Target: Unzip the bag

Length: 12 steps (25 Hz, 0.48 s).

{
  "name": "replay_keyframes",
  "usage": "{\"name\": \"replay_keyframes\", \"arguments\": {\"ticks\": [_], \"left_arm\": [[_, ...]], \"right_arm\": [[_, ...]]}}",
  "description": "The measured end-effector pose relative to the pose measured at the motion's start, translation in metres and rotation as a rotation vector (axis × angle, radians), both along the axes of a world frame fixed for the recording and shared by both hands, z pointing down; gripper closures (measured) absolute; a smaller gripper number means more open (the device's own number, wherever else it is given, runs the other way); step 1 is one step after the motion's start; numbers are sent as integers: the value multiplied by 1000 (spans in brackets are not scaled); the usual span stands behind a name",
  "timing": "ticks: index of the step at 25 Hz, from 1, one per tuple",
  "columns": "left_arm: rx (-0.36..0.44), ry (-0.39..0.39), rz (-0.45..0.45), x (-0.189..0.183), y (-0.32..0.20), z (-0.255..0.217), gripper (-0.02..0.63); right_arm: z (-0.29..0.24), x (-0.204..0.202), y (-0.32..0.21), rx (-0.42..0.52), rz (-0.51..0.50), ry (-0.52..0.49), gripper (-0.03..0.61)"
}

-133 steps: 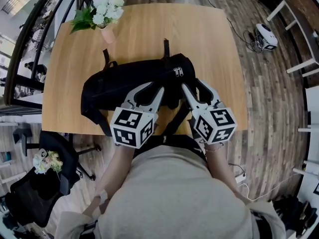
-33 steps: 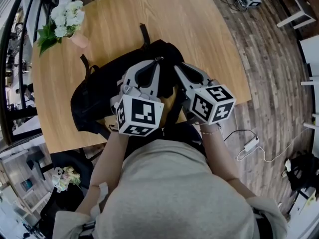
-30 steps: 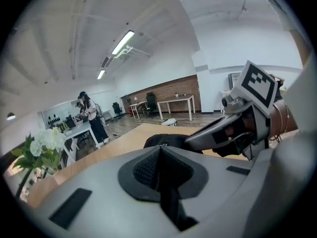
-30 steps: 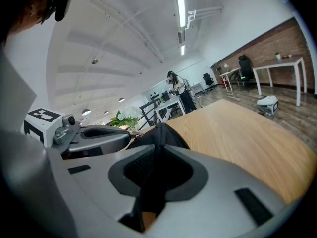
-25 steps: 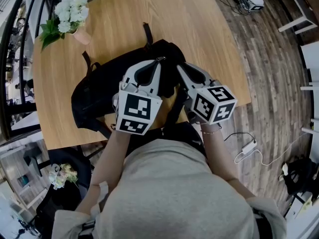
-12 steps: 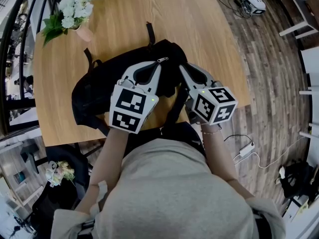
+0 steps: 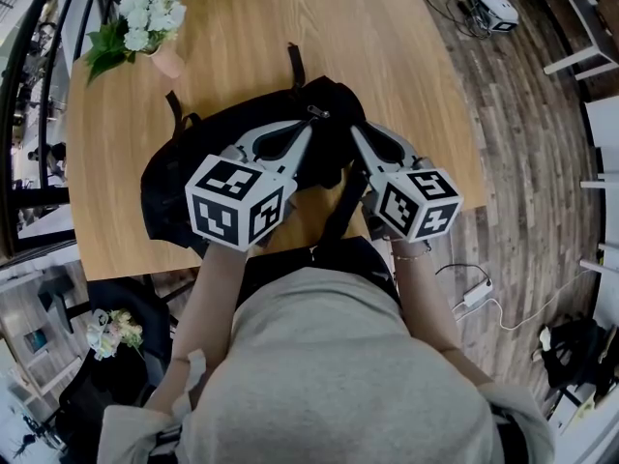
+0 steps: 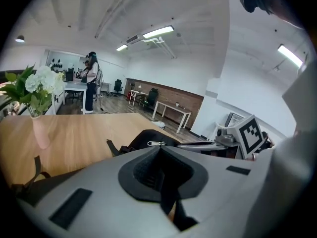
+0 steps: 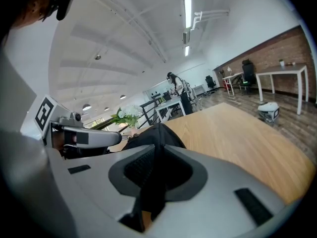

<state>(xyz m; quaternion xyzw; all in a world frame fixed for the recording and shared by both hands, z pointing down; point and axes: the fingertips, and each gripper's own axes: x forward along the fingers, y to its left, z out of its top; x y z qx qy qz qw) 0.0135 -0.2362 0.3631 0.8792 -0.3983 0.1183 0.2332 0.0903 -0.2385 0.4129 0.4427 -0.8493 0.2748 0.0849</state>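
- black bag (image 7: 169, 172) slumped on the worktop (image 7: 387, 56), silver zip pull (image 8: 156, 144) at its top
- left gripper (image 7: 310, 127) jaws closed right at the pull — pinched or not, unclear
- right gripper (image 7: 354, 133) jaws clamp bag fabric — the bag's near side is hidden under both

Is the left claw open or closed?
Closed: the left gripper has jaws pressed together, beside the zipper pull on the bag.

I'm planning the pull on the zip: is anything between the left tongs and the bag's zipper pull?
Nothing visible stands between them. The zipper pull lies on top of the bag, right at the tips of the shut left tongs. The right tongs pinch the bag's fabric off to one side, out of the way.
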Motion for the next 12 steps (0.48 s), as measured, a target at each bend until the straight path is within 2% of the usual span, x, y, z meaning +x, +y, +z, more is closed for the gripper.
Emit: {"name": "replay_keyframes", "arguments": {"ticks": [3,8,12], "left_arm": [[-25,35,-8,-1,0,0,595],[-89,149,-37,-5,2,-4,595],[-109,183,-55,-8,5,-3,595]], "right_arm": [[0,0,0,4,-6,4,512],[0,0,1,13,-13,15,512],[-1,1,2,17,-15,19,512]]}}
